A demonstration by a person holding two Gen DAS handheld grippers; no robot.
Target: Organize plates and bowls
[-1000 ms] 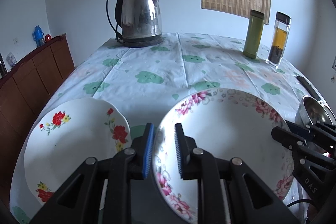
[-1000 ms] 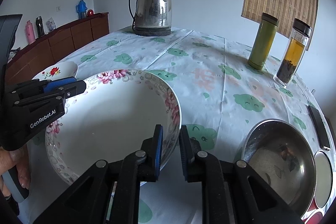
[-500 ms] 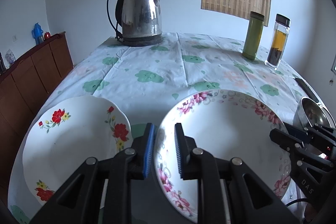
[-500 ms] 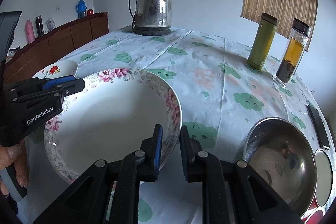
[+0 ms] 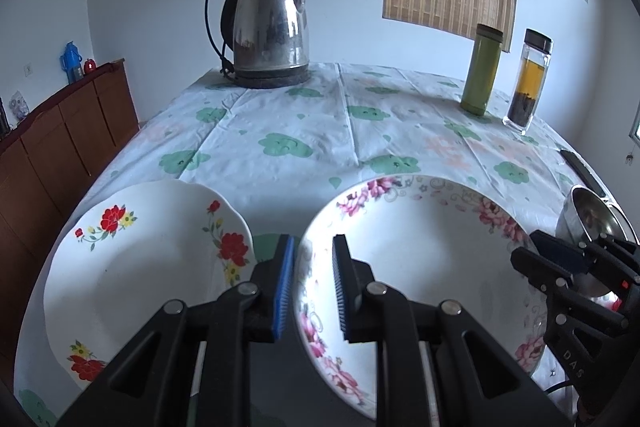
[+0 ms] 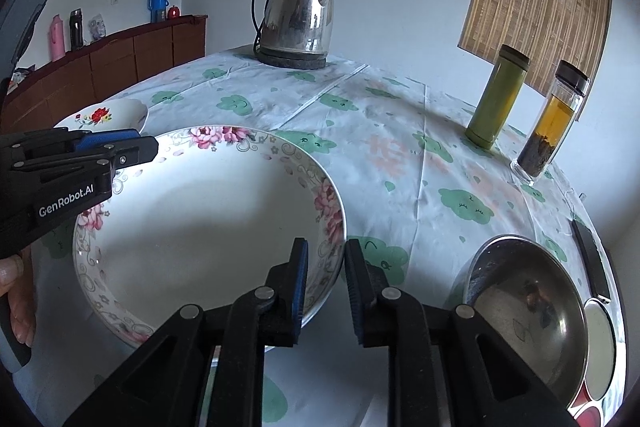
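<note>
A large white bowl with pink flowers on its rim (image 5: 420, 259) (image 6: 200, 219) is held between my two grippers just above the flowered tablecloth. My left gripper (image 5: 312, 279) is shut on the bowl's left rim and also shows in the right wrist view (image 6: 120, 147). My right gripper (image 6: 325, 283) is shut on the bowl's right rim and also shows in the left wrist view (image 5: 560, 259). A white plate with red flowers (image 5: 140, 267) (image 6: 108, 113) lies on the table just left of the bowl.
A steel bowl (image 6: 528, 311) sits right of the pink bowl, with a lid or dish (image 6: 600, 347) beyond it. A steel kettle (image 5: 272, 35) stands at the back, a green flask (image 5: 482, 69) and a tea bottle (image 5: 528, 83) at back right. A wooden cabinet (image 5: 60, 139) stands left of the table.
The bowl, held by both grippers, has shifted slightly left toward the red-flowered plate; both grips are unchanged.
</note>
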